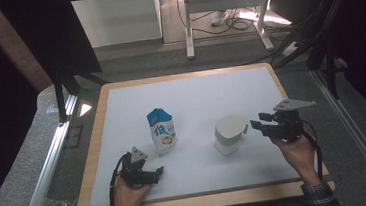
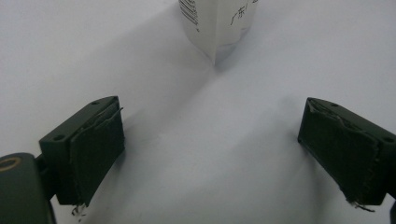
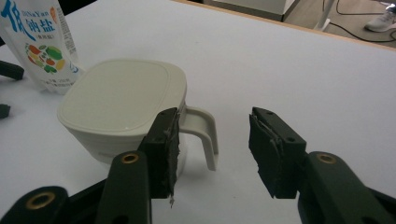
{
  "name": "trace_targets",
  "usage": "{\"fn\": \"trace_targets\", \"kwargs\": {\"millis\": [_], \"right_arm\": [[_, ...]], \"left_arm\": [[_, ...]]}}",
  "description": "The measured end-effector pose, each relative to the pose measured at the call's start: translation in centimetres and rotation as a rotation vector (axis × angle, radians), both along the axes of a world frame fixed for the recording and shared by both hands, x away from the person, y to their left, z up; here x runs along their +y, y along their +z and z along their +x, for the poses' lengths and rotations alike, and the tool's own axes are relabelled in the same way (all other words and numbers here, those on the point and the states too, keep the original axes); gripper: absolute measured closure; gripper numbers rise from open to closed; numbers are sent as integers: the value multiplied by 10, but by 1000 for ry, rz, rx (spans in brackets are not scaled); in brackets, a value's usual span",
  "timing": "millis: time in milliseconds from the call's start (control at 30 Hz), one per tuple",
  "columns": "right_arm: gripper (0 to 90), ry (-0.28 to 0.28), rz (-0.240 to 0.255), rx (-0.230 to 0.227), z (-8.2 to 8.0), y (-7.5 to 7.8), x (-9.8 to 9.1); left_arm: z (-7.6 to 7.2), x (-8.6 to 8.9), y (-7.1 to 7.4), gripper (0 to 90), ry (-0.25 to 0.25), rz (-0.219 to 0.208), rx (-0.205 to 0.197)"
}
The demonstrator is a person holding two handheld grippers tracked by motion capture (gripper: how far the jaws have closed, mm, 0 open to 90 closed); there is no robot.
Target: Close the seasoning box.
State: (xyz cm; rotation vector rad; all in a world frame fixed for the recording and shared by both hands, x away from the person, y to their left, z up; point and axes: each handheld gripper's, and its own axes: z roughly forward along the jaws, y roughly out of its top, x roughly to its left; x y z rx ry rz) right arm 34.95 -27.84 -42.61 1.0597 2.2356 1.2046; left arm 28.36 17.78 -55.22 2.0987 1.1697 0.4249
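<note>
1. Left claw: near-left on the desk, resting low on the white surface. Jaws spread wide, released, nothing between them. It points towards the pouch just beyond it.
2. Salt pouch: blue and white, printed with vegetables, upright at mid-desk, left of the container and apart from it. In the left gripper view its lower edge stands ahead of the open jaws, untouched.
3. Lidded container: cream, square-cornered, lid on, handle facing right. It stands right of centre on the desk.
4. Right claw: level at the container's handle. Jaws parted, released; the handle lies just beside the left jaw, not pinched.
5. Step in hand, by judgement: approach to the handle. The next move calls for jaws straddling the handle, then a firm squeeze.
</note>
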Motion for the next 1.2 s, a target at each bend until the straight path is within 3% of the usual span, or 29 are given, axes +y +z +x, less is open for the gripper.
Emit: {"fn": "trace_targets", "kwargs": {"millis": [633,1000,1200], "right_arm": [[396,-38,-75,9,-18,-16,-10],[302,-71,-131,53,-24,-36,-10],[253,-95,-190,61,-26,-50,-6]], "left_arm": [[0,0,0,67,0,0,0],[0,0,0,68,0,-1,0],[0,0,0,67,0,-1,-1]]}}
